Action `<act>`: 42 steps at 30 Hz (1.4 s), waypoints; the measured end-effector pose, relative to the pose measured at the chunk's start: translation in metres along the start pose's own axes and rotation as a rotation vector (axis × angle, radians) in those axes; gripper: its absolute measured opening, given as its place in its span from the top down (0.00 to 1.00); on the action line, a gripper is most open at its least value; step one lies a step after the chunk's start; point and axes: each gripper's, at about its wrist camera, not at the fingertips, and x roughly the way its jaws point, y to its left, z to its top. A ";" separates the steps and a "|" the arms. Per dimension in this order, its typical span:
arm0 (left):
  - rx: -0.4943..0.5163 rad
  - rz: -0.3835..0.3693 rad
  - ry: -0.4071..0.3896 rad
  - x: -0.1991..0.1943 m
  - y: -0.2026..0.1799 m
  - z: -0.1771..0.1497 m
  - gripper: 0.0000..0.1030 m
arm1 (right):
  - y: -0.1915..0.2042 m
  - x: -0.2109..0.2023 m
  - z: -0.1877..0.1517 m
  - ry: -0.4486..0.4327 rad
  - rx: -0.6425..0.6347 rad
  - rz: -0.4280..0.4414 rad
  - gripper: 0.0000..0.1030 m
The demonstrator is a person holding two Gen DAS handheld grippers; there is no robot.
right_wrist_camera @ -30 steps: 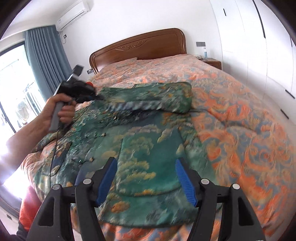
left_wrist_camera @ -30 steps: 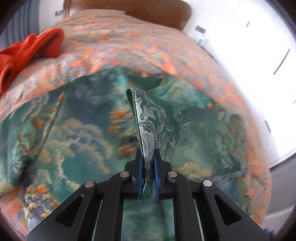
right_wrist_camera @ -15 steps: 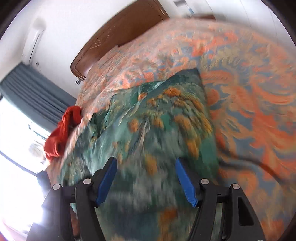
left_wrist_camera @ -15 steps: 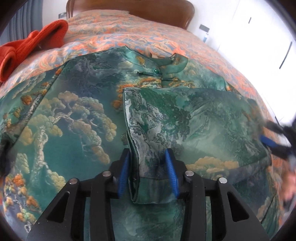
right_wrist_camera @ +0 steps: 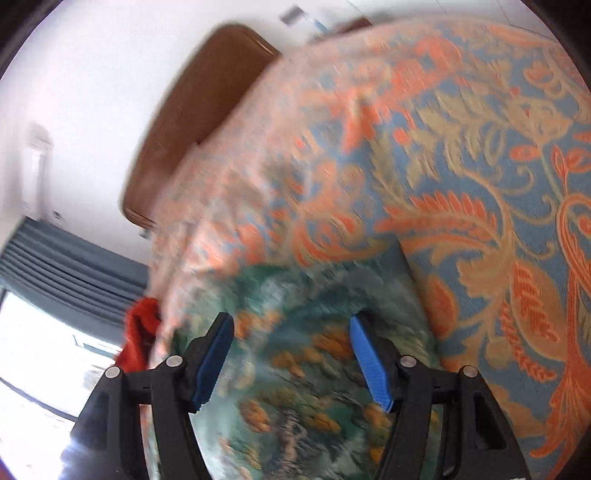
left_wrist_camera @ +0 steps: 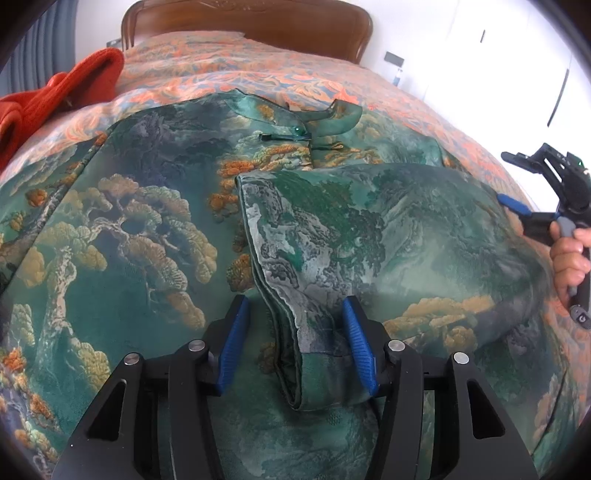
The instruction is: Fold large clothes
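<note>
Green landscape-print garment [left_wrist_camera: 140, 236] lay spread flat on the bed [left_wrist_camera: 229, 74], over an orange-and-blue patterned bedspread, with its collar [left_wrist_camera: 306, 118] toward the wooden headboard [left_wrist_camera: 251, 18]. One sleeve [left_wrist_camera: 369, 236] had been laid across the chest, its cuff end lying between the fingers [left_wrist_camera: 236, 343] of the left gripper [left_wrist_camera: 293, 347]. The jaws of that gripper were opening; the cuff was between them, but the blue pads stood clear of the cloth on the one side and were at most brushing it on the other, so nothing was held. The step in hand was judged to be the release of the folded-in sleeve. The right gripper [right_wrist_camera: 291, 365], seen in a blurred view, was held with its fingers well apart and empty above the garment's edge near the bare bedspread; in the left wrist view it was seen at the garment's far side in a person's hand [left_wrist_camera: 570, 258]. The next move was judged to call for the left gripper to be drawn back without dragging the cuff, and for the other sleeve or a side edge to be taken up and folded inward. No containers were seen; only a red knitted garment [left_wrist_camera: 62, 92] lay near the pillow end, well apart from the work.
</note>
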 end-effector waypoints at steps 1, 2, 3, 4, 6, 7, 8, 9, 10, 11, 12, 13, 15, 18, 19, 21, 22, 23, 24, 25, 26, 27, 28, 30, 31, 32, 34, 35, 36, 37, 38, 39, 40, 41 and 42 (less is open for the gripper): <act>0.001 0.001 -0.003 0.000 0.000 -0.001 0.47 | 0.001 -0.001 0.001 0.002 -0.014 0.012 0.35; 0.003 0.002 -0.004 -0.001 0.000 -0.001 0.47 | 0.002 0.002 0.002 0.023 -0.043 -0.017 0.35; 0.004 0.004 -0.005 -0.001 0.000 -0.001 0.47 | 0.001 0.008 0.001 0.068 -0.062 -0.061 0.35; 0.005 0.006 -0.005 -0.002 0.000 -0.003 0.47 | 0.001 0.013 -0.001 0.112 -0.059 -0.080 0.35; 0.002 0.002 -0.003 -0.001 0.000 -0.003 0.47 | -0.004 0.013 -0.009 0.162 -0.027 -0.084 0.35; -0.001 0.000 -0.002 -0.001 0.001 -0.003 0.47 | -0.004 0.007 -0.014 0.167 -0.030 -0.071 0.35; -0.002 -0.001 -0.001 -0.001 0.001 -0.003 0.47 | -0.003 0.001 -0.022 0.182 -0.039 -0.062 0.35; -0.003 -0.001 -0.001 -0.001 0.002 -0.002 0.47 | -0.002 -0.008 -0.033 0.198 -0.049 -0.053 0.35; -0.002 0.002 -0.001 0.000 0.002 -0.003 0.47 | -0.005 -0.017 -0.038 0.205 -0.054 -0.041 0.35; 0.001 0.005 0.000 0.000 0.001 -0.002 0.47 | -0.007 -0.026 -0.048 0.216 -0.060 -0.032 0.35; 0.005 0.011 0.001 0.000 0.000 -0.002 0.47 | -0.011 -0.036 -0.058 0.229 -0.066 -0.034 0.35; 0.011 0.017 0.002 0.000 -0.001 -0.002 0.47 | -0.015 -0.044 -0.069 0.235 -0.068 -0.036 0.35; 0.020 0.028 0.005 0.000 -0.003 -0.001 0.47 | -0.026 -0.059 -0.090 0.249 -0.059 -0.043 0.35; 0.027 0.060 0.010 -0.009 -0.005 0.002 0.36 | -0.034 -0.076 -0.112 0.298 -0.027 -0.050 0.35; 0.026 0.070 0.007 -0.014 -0.006 0.003 0.28 | -0.032 -0.082 -0.116 0.308 -0.028 -0.057 0.35; 0.021 0.064 -0.011 -0.032 -0.005 0.000 0.19 | -0.019 -0.101 -0.129 0.270 -0.105 -0.074 0.35; 0.020 0.052 -0.015 -0.042 -0.006 -0.003 0.15 | -0.006 -0.114 -0.140 0.237 -0.185 -0.096 0.35; 0.020 0.040 -0.017 -0.051 -0.005 -0.007 0.14 | 0.007 -0.123 -0.151 0.206 -0.258 -0.119 0.35; 0.020 0.029 -0.019 -0.062 -0.005 -0.012 0.11 | 0.018 -0.135 -0.164 0.174 -0.327 -0.143 0.35; 0.023 0.024 -0.020 -0.072 -0.005 -0.017 0.10 | 0.029 -0.147 -0.179 0.137 -0.397 -0.169 0.35; 0.029 0.024 -0.022 -0.081 -0.005 -0.021 0.09 | 0.039 -0.159 -0.196 0.104 -0.457 -0.193 0.34; 0.039 0.028 -0.024 -0.092 -0.005 -0.028 0.07 | 0.046 -0.169 -0.213 0.075 -0.505 -0.212 0.31; 0.052 0.036 -0.028 -0.102 -0.006 -0.035 0.06 | 0.046 -0.182 -0.227 0.059 -0.533 -0.225 0.28; 0.084 0.065 -0.037 -0.121 -0.008 -0.050 0.05 | 0.046 -0.204 -0.250 0.009 -0.593 -0.283 0.24; 0.102 0.089 -0.040 -0.129 -0.008 -0.058 0.05 | 0.042 -0.214 -0.255 -0.006 -0.609 -0.311 0.24; 0.113 0.108 -0.043 -0.137 -0.009 -0.065 0.05 | 0.044 -0.216 -0.263 -0.014 -0.620 -0.343 0.24; 0.130 0.150 -0.046 -0.151 -0.006 -0.081 0.05 | 0.043 -0.221 -0.278 -0.031 -0.635 -0.386 0.24; 0.135 0.166 -0.049 -0.159 -0.003 -0.088 0.05 | 0.044 -0.224 -0.286 -0.051 -0.650 -0.407 0.23; 0.138 0.183 -0.051 -0.165 0.000 -0.095 0.05 | 0.046 -0.226 -0.294 -0.070 -0.672 -0.427 0.20; 0.139 0.204 -0.053 -0.171 0.004 -0.102 0.05 | 0.046 -0.231 -0.303 -0.084 -0.691 -0.444 0.19; 0.138 0.221 -0.056 -0.176 0.009 -0.108 0.05 | 0.049 -0.236 -0.310 -0.094 -0.708 -0.458 0.15; 0.134 0.236 -0.059 -0.181 0.013 -0.112 0.05 | 0.052 -0.237 -0.316 -0.100 -0.733 -0.472 0.12; 0.128 0.250 -0.060 -0.184 0.017 -0.116 0.05 | 0.055 -0.244 -0.325 -0.103 -0.748 -0.478 0.12; 0.118 0.263 -0.060 -0.187 0.023 -0.119 0.05 | 0.058 -0.244 -0.332 -0.105 -0.774 -0.489 0.11; 0.105 0.273 -0.060 -0.190 0.029 -0.122 0.05 | 0.061 -0.245 -0.338 -0.104 -0.790 -0.497 0.11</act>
